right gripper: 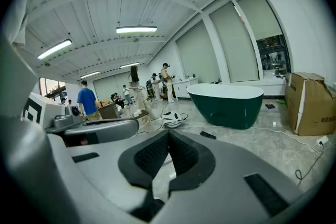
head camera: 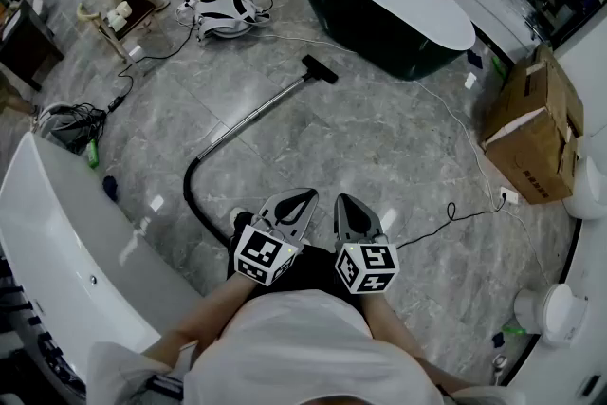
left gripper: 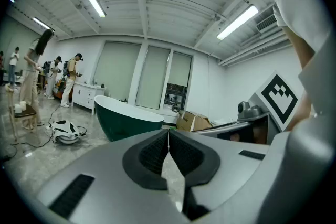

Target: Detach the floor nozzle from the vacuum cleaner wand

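Two grippers: the left gripper (head camera: 302, 197) and the right gripper (head camera: 343, 202) are held side by side just in front of the person's body, close but not touching.
Pose: both point forward and tilt a little down toward the floor (head camera: 379, 147); their marker cubes face up at the head camera.
Left jaws: pressed together tip to tip, with nothing between the pads.
Right jaws: likewise closed and empty.
Arms: both forearms reach forward from white sleeves and are drawn in near the torso (elbows out of frame).
Floor nozzle: the black floor nozzle (head camera: 320, 69) lies on the grey marble well ahead of both grippers, near the dark-green bathtub (head camera: 379, 0), and is joined to the wand (head camera: 256, 114).
Wand: silvery, slanting from the nozzle back toward the person, where it meets a black hose (head camera: 193, 190) that curves round near the left gripper.
Vacuum body: the white-and-black vacuum body (head camera: 223, 11) sits on the floor beyond, left of the nozzle.
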Demonstrator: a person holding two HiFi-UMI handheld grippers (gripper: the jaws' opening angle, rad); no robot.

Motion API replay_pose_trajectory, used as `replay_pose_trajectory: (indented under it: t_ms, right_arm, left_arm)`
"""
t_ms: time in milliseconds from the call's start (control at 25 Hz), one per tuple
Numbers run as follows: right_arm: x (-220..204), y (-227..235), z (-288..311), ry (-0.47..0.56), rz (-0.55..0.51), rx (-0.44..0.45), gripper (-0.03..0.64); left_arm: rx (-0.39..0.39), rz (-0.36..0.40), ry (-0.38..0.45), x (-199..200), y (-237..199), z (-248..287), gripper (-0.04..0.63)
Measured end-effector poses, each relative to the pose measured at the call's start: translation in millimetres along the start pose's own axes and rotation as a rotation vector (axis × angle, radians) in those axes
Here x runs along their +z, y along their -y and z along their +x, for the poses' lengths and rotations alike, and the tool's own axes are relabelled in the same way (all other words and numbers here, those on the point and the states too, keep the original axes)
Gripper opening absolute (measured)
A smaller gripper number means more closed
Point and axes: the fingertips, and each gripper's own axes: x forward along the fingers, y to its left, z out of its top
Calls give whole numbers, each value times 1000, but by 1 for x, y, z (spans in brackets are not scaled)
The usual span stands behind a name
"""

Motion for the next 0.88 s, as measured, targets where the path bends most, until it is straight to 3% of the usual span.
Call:
replay_pose_trajectory:
  t_ms: [480,880]
  right_arm:
    - [-1,3,-1,-14,-21,-8,14]
    - [-2,2,-8,35,54,42,15]
  left_arm:
    - [24,-44,-38,-12,-6,-1,11]
    - [36,-39,-55,-23,1,-9,12]
